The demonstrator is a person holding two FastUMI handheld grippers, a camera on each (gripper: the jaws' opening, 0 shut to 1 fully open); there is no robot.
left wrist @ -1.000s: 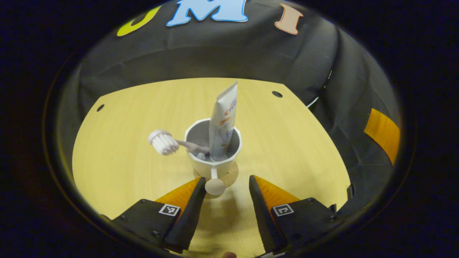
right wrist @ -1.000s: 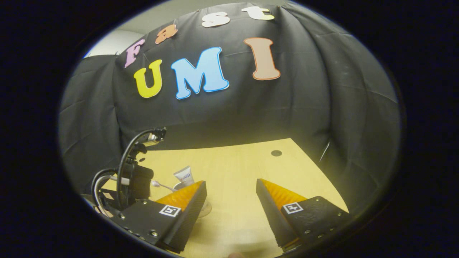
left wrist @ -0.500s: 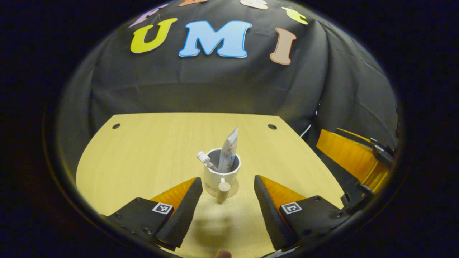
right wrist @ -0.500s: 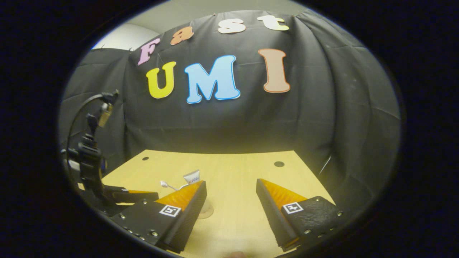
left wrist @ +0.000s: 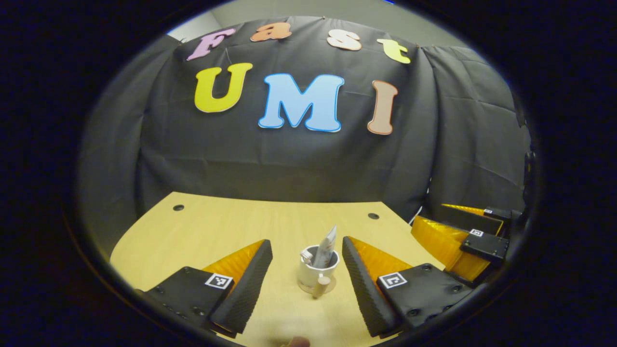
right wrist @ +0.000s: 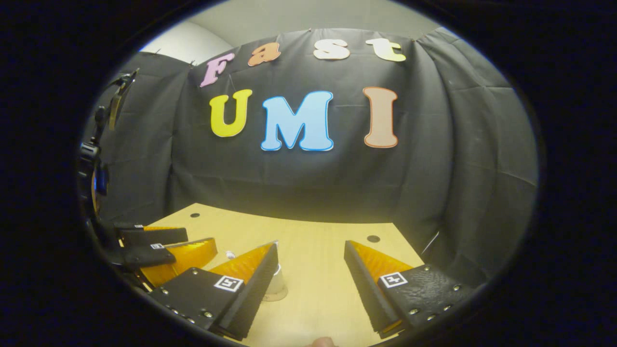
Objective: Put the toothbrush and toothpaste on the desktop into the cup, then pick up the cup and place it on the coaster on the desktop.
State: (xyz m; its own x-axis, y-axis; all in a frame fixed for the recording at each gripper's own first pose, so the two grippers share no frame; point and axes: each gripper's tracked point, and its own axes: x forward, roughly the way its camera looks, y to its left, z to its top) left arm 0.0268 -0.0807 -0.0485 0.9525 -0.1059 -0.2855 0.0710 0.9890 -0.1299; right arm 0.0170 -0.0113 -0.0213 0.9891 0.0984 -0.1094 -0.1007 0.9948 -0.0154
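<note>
While both grippers (left wrist: 306,262) (right wrist: 311,262) gape empty, the right one half hides the cup (left wrist: 316,272).

Bench (left wrist: 217,231): pale wood-grain top, smooth, low sheen. Cup (left wrist: 308,274): glossy, smooth, ceramic-looking, with a matt wooden knob handle (left wrist: 320,286). Coaster (left wrist: 332,288): light wood look, matt. Toothpaste (left wrist: 328,243): smooth printed plastic tube. Left claw (left wrist: 304,277): ribbed inner pads, matt grainy plastic housings. Booth wall (right wrist: 434,144): creased matt cloth.
</note>
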